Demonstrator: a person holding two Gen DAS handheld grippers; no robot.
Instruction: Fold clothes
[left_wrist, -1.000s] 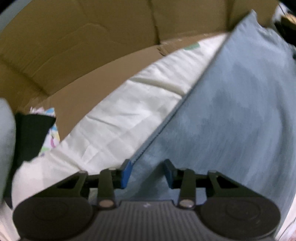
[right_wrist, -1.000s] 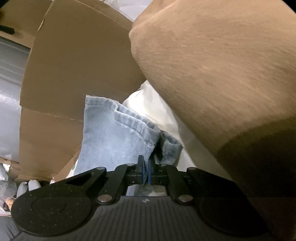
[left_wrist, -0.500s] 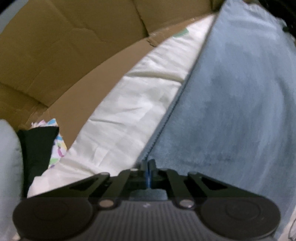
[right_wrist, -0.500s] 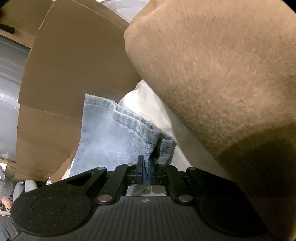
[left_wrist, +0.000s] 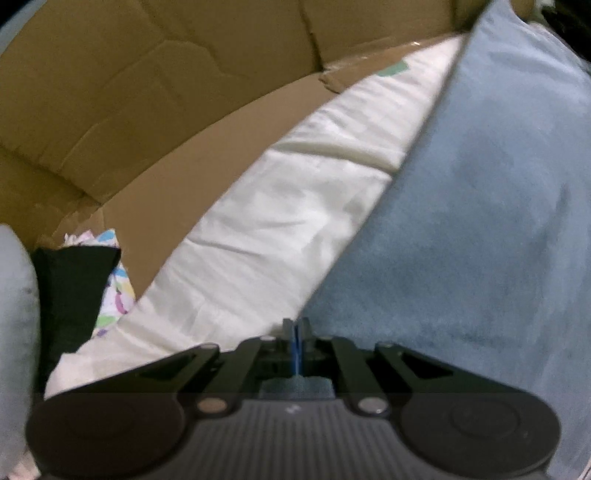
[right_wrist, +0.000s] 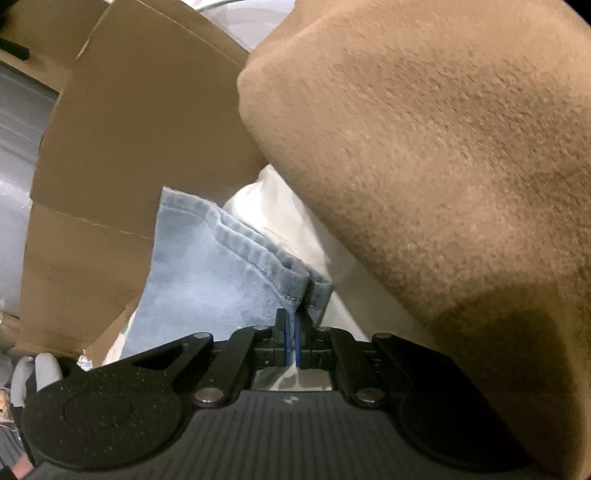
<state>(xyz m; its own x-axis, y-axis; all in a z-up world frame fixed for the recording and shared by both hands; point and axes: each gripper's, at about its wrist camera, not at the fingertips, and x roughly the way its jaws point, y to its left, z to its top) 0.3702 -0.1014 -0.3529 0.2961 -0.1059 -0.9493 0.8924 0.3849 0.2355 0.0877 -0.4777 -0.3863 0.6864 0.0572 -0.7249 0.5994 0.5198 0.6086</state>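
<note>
A light blue denim garment (left_wrist: 480, 221) lies spread over a white sheet (left_wrist: 277, 229) and fills the right side of the left wrist view. My left gripper (left_wrist: 296, 326) is shut on its near edge, with blue cloth showing behind the jaws. In the right wrist view the same denim garment (right_wrist: 207, 273) shows a stitched hem, and my right gripper (right_wrist: 294, 317) is shut on a folded corner of that hem. A tan sleeve (right_wrist: 443, 184) of a person's arm hangs close over the right gripper and hides much of the scene.
Brown cardboard walls (left_wrist: 166, 92) rise behind the white sheet. A black cloth (left_wrist: 70, 288) and a colourful patterned fabric (left_wrist: 118, 288) lie at the left. Another cardboard flap (right_wrist: 122, 155) stands left of the denim in the right wrist view.
The left gripper's jaws closed on the denim edge; they stood apart a second ago. The right gripper stayed shut on the hem, and the tan sleeve shifted slightly.
</note>
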